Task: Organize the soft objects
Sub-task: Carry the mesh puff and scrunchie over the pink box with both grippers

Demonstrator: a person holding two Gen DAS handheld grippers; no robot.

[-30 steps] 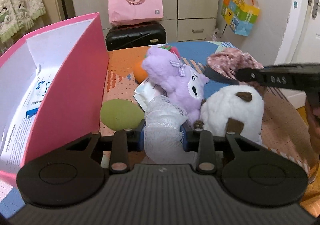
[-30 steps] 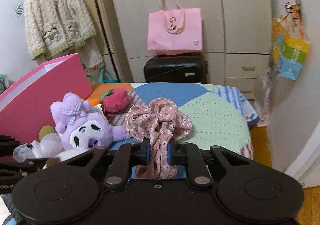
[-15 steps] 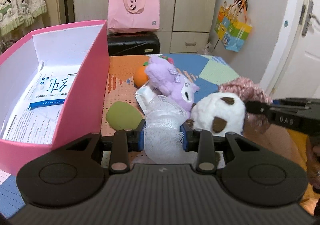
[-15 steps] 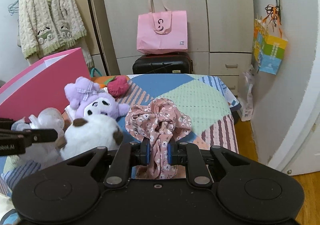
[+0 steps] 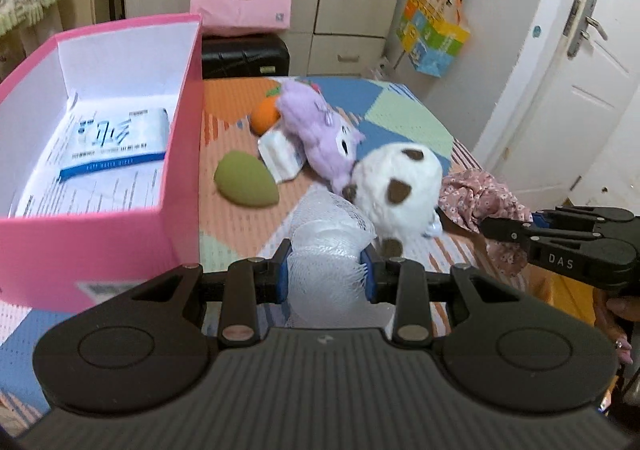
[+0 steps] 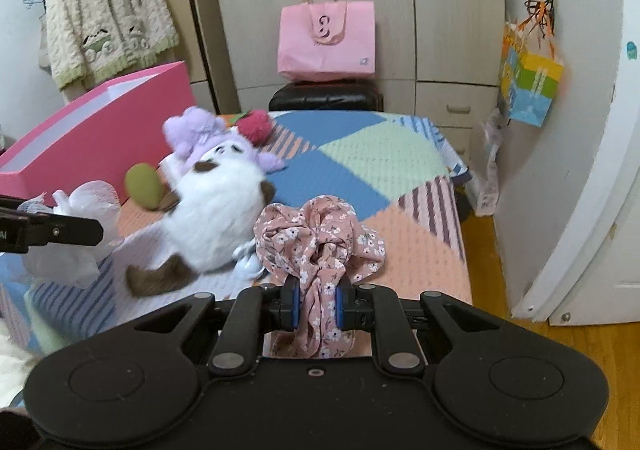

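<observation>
Mesh puff (image 5: 326, 246): white netting, pinched between the blue pads of the left tool (image 5: 325, 276), held above the near edge of the worktop (image 5: 236, 230).
Scrunchie (image 6: 320, 238): pink floral cloth, pinched between the pads of the right tool (image 6: 318, 308), its loose end hanging below them.
Pink box (image 5: 100, 242): at the left of the worktop, open on top; only the left wrist view looks inside, where a white packet with a blue stripe (image 5: 116, 141) lies on printed paper.
Worktop toys: white plush with brown patches (image 5: 396, 185) nearest the tools, purple plush (image 5: 316, 133) touching it on the far side, green egg-shaped sponge (image 5: 245, 183) near the box wall, orange plush (image 5: 265, 115) farther back.
Left view only: folded white cloth (image 5: 280, 157) under the purple plush.
Right view only: red plush (image 6: 254, 129) behind the purple plush, cream cardigan (image 6: 106, 5) hanging at far left.
Both views: pink bag (image 6: 327, 39) on a black suitcase (image 6: 324, 99) against the far cupboards.
</observation>
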